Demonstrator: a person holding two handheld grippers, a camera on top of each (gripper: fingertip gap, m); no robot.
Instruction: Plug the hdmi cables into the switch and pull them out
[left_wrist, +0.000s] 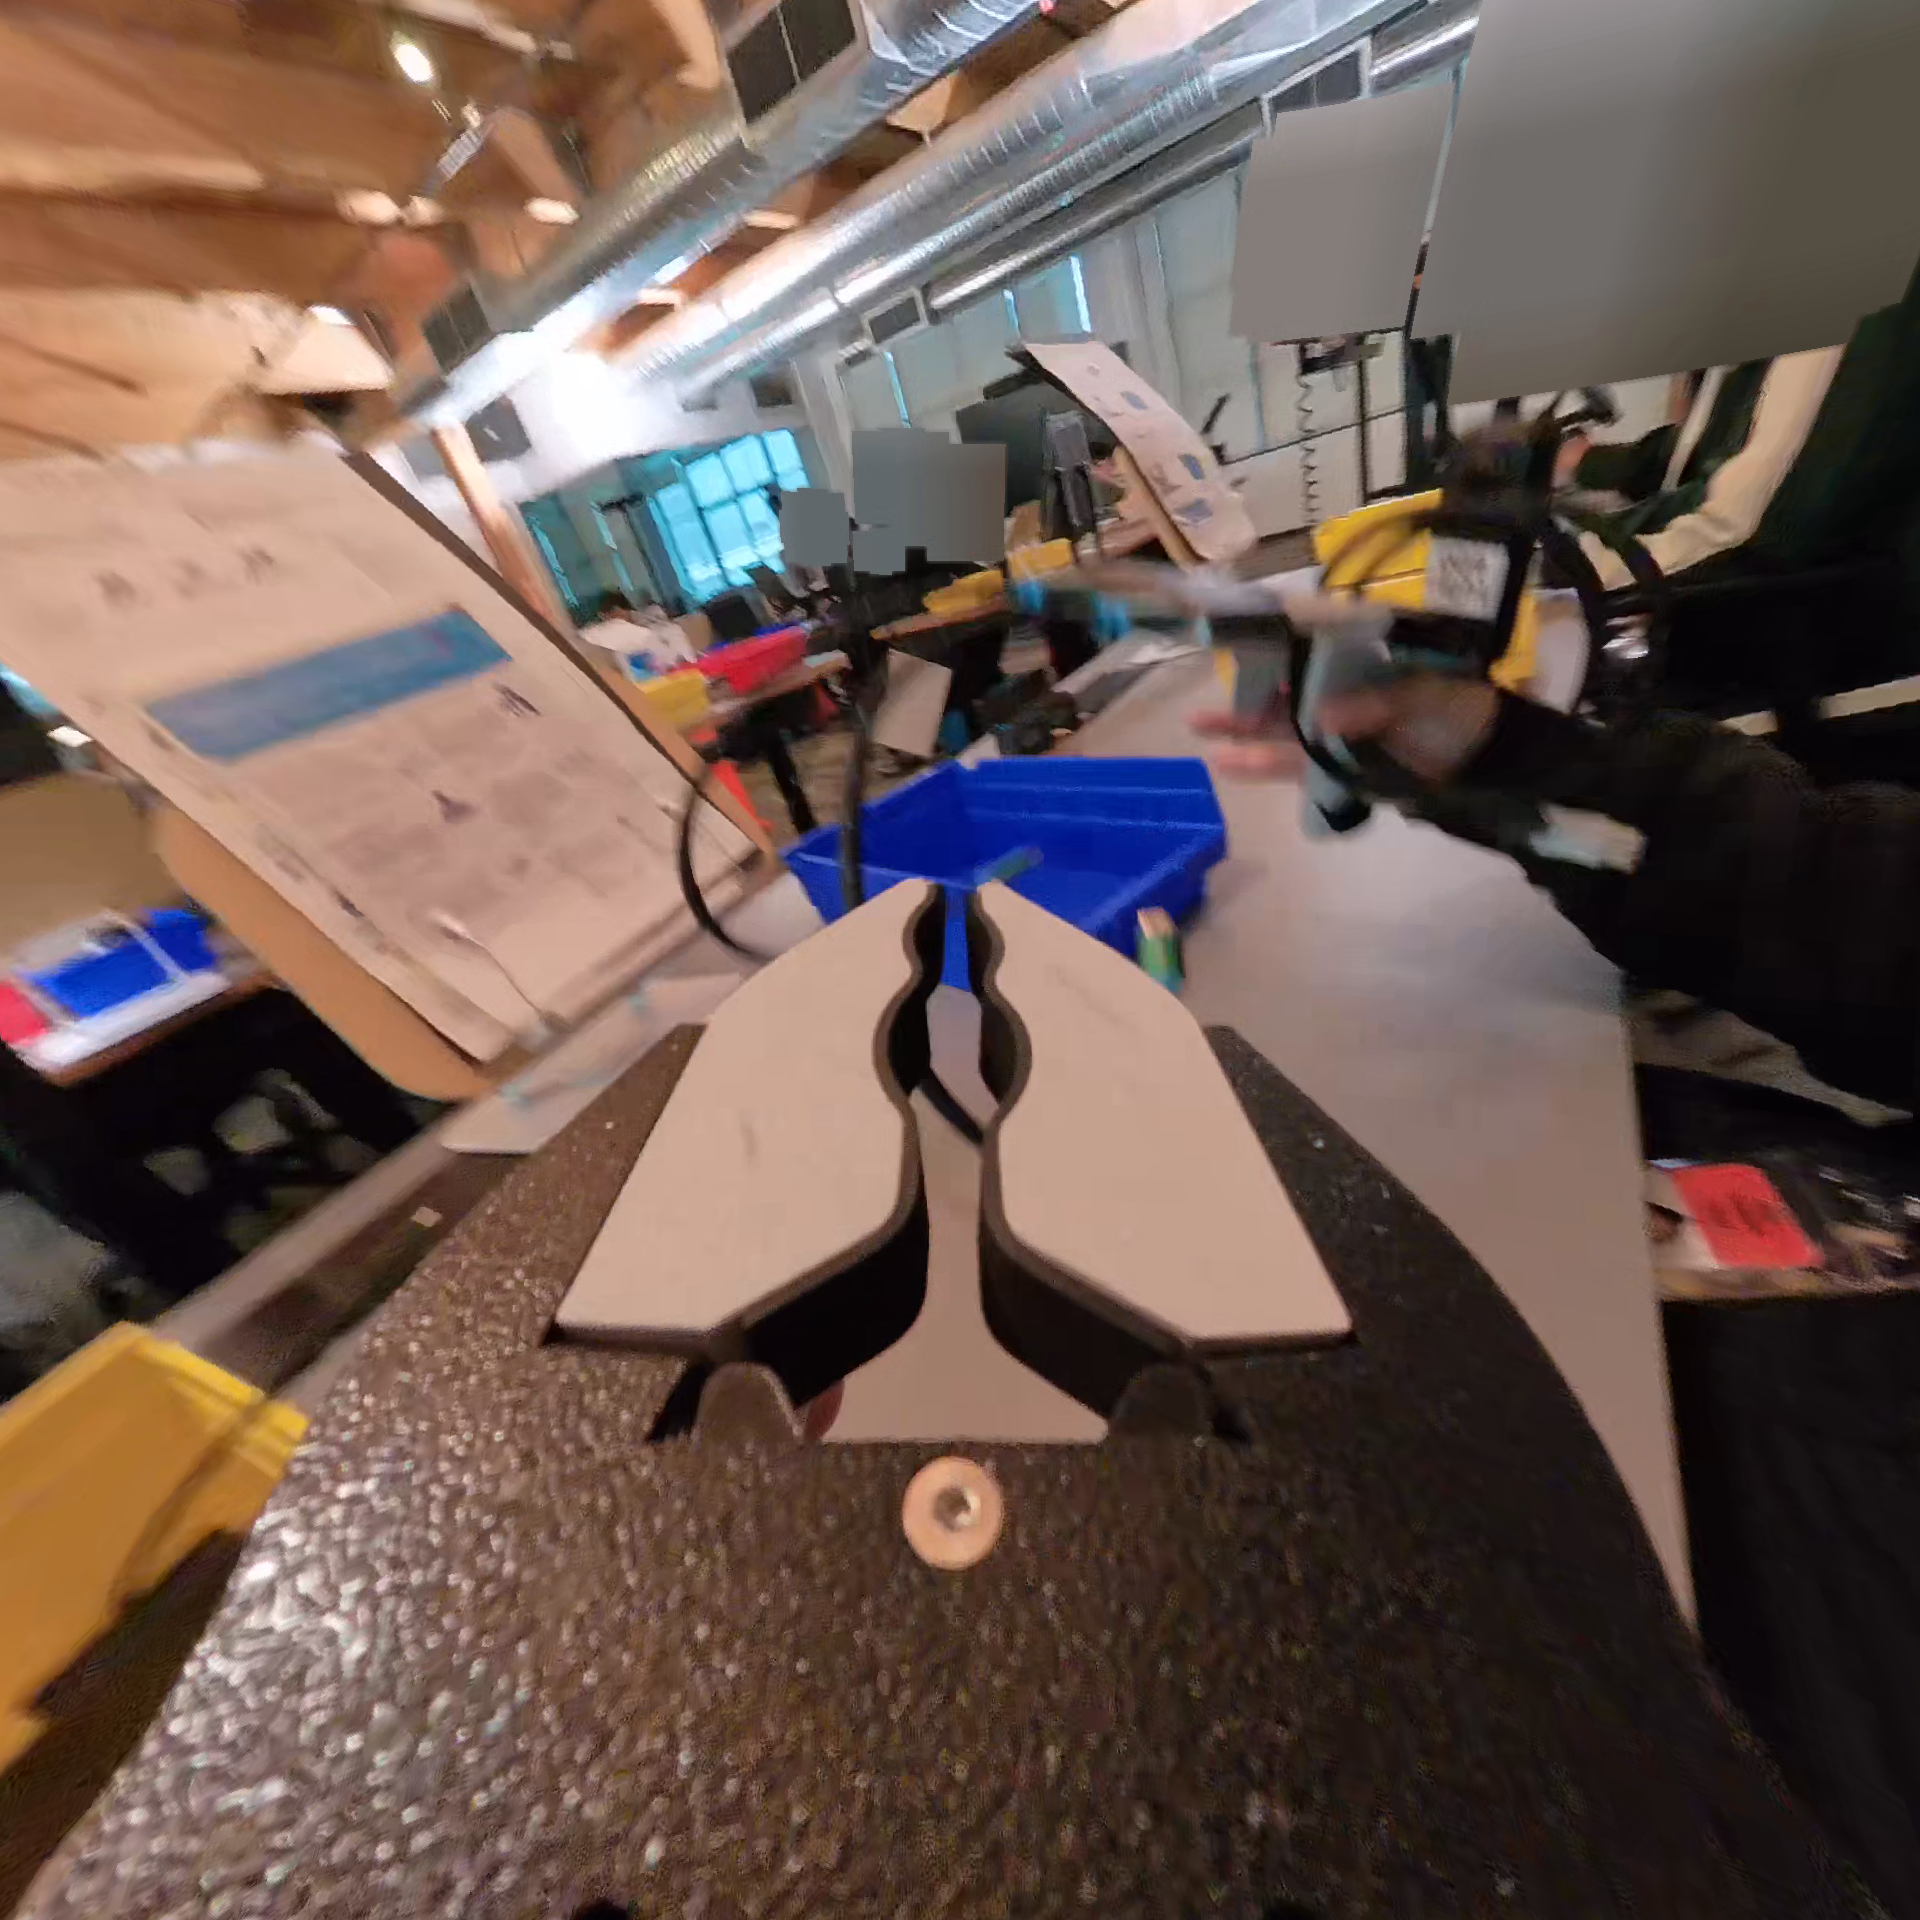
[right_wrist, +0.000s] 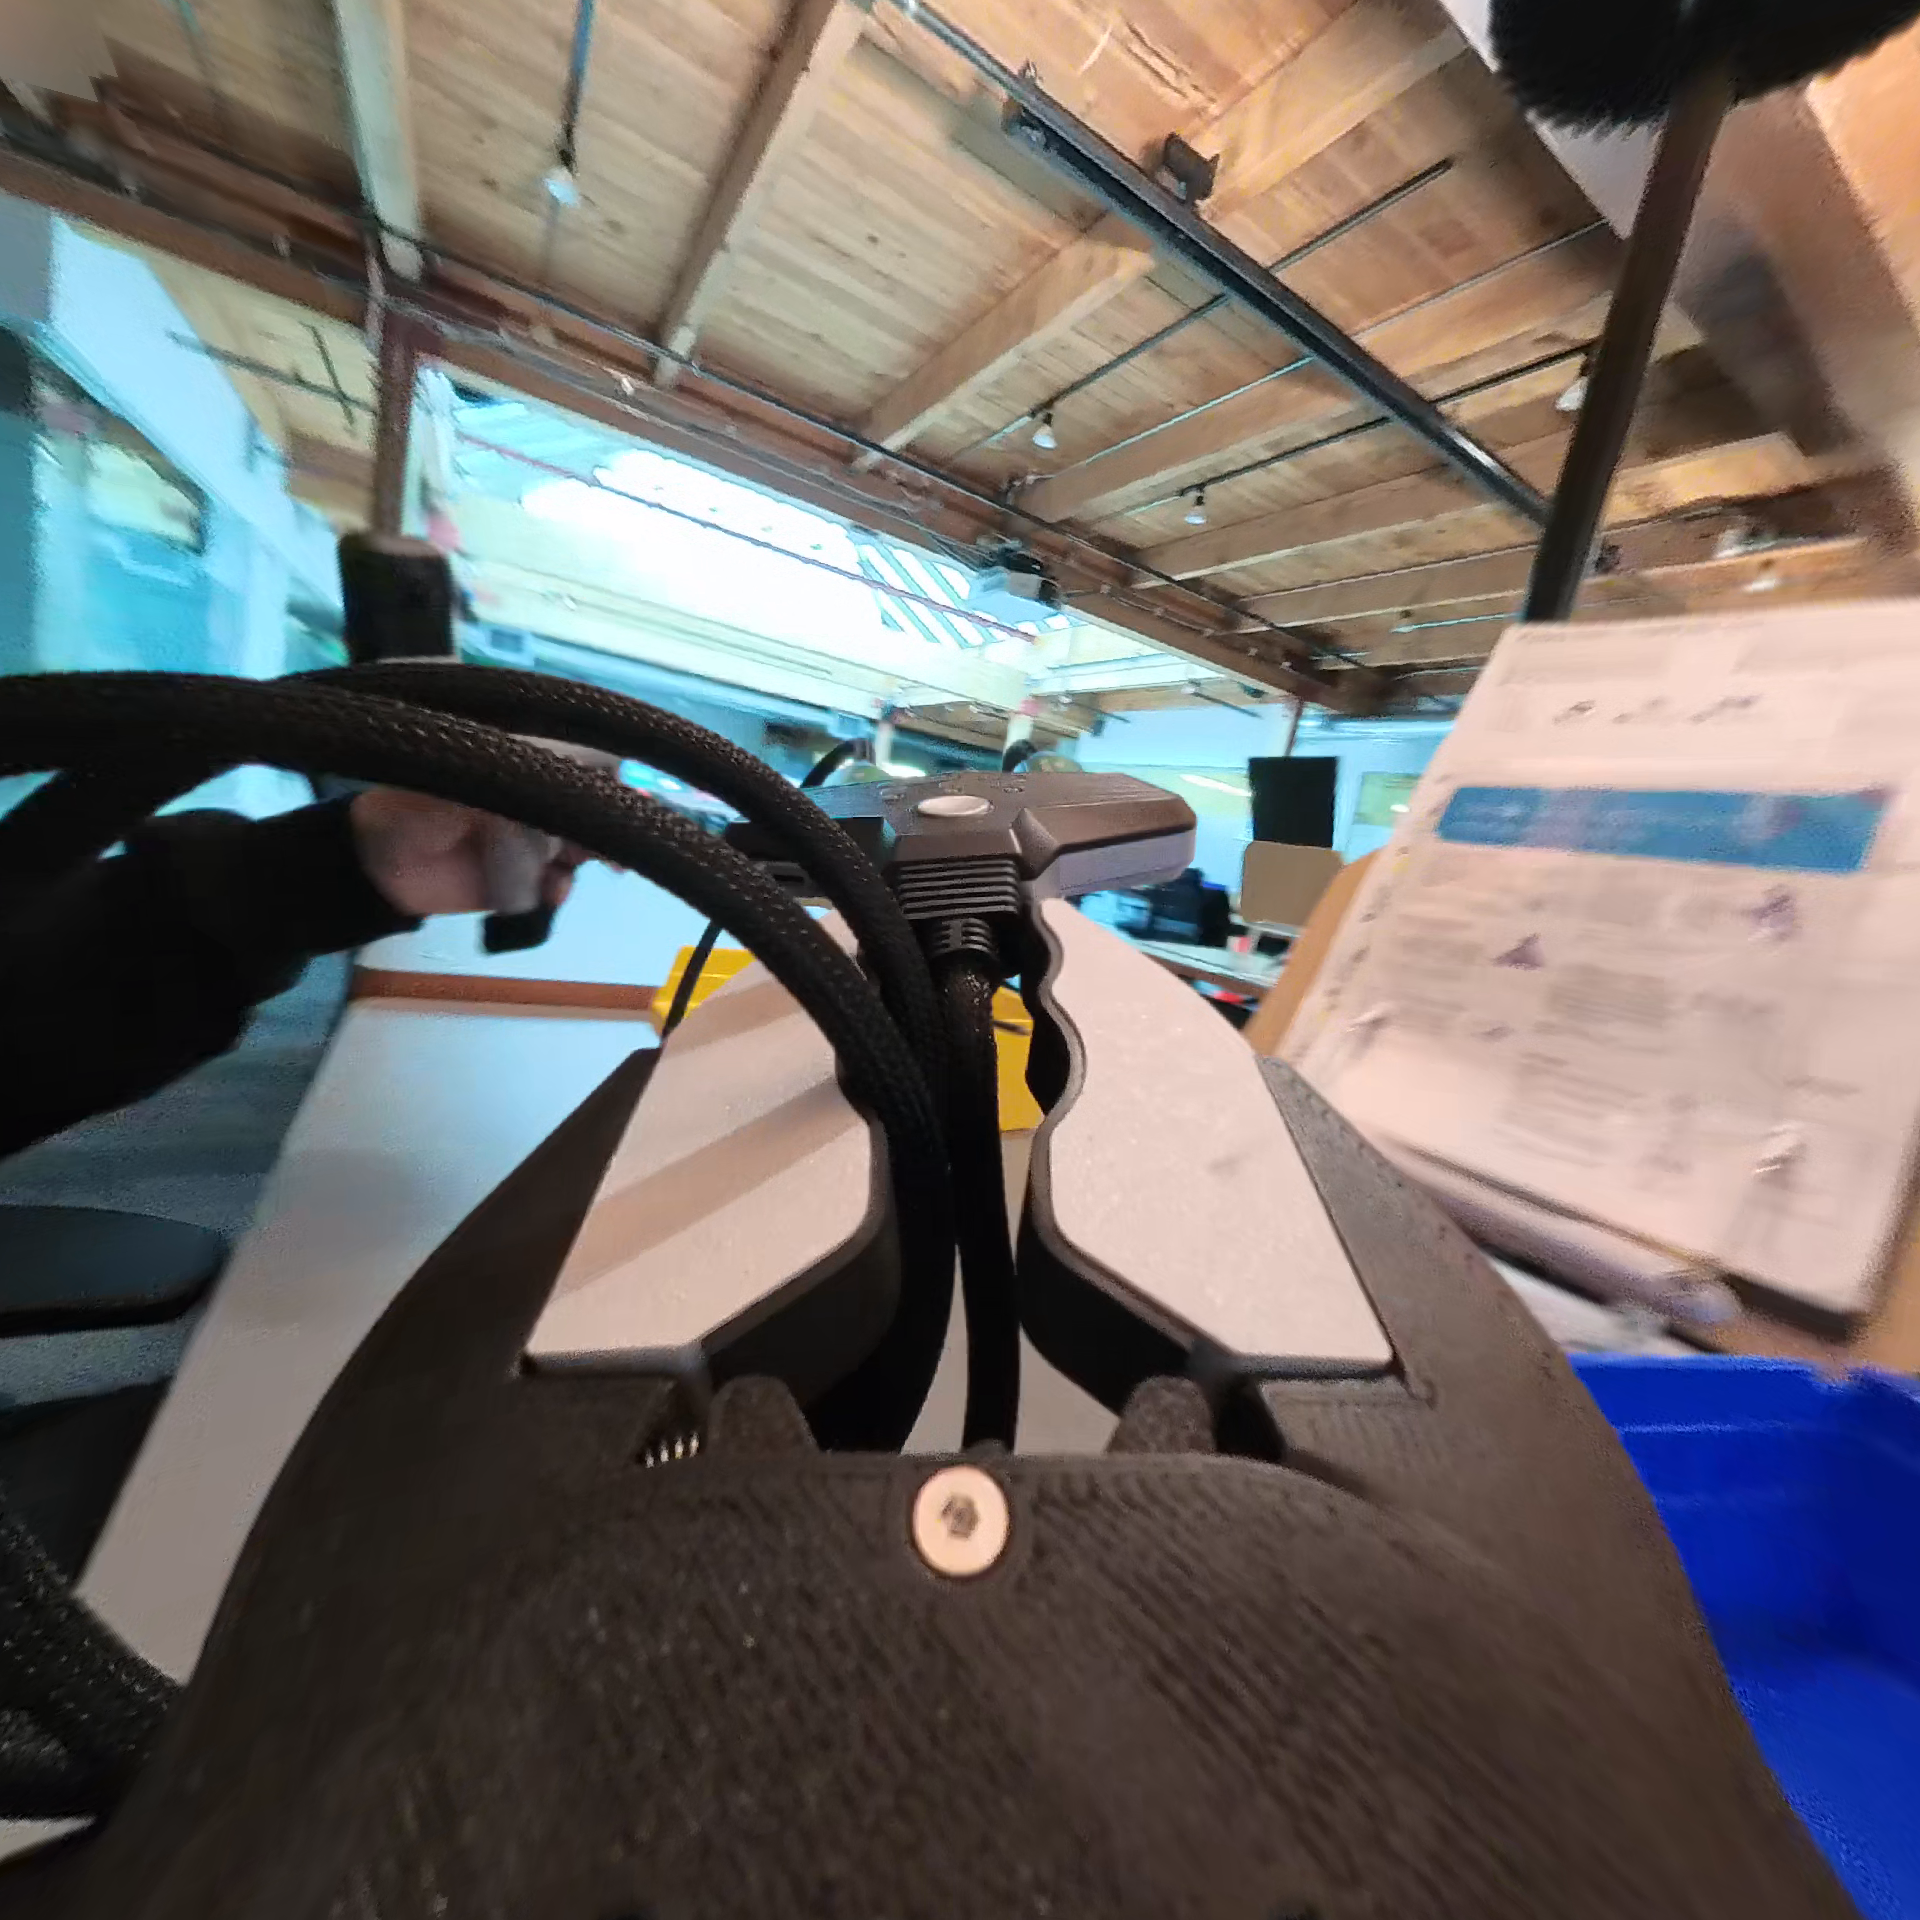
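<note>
While the right tongs (right_wrist: 961, 935) squeeze a black HDMI plug (right_wrist: 954, 883) that sits in the grey switch (right_wrist: 1039, 821), the switch hangs up in the air above the grey worktop (right_wrist: 395, 1122). Two thick black cables (right_wrist: 582, 769) loop away to the left. The left tongs (left_wrist: 958, 904) are nearly closed, holding nothing, near a blue bin (left_wrist: 1049, 831).

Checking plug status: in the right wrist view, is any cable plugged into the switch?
Yes. A black braided cable has its ribbed plug seated in the switch, just past the right gripper.
</note>
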